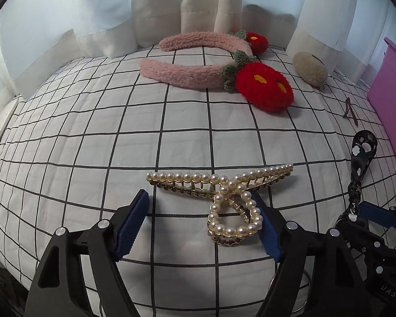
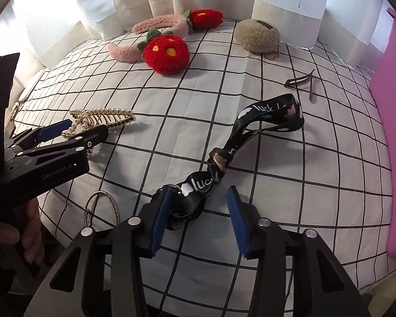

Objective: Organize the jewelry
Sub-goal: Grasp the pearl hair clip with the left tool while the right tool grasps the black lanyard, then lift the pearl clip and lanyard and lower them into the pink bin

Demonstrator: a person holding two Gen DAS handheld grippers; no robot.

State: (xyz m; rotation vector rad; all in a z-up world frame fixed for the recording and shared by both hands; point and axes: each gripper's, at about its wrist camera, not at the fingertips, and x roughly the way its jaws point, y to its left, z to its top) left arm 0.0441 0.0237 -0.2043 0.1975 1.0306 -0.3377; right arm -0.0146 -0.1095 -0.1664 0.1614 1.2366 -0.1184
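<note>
Evidently awaiting sorting, the gold claw clip studded with pearls [image 1: 224,200] lies near on the grid-patterned white bedcover [image 1: 92,132], its looped handle between the left gripper's [image 1: 203,224] wide-spread blue pads, the right pad apparently touching it. Just right, the black printed lanyard strap [image 2: 250,132] has its knotted near end inside the right gripper [image 2: 198,222], likewise open, left pad against it.
</note>
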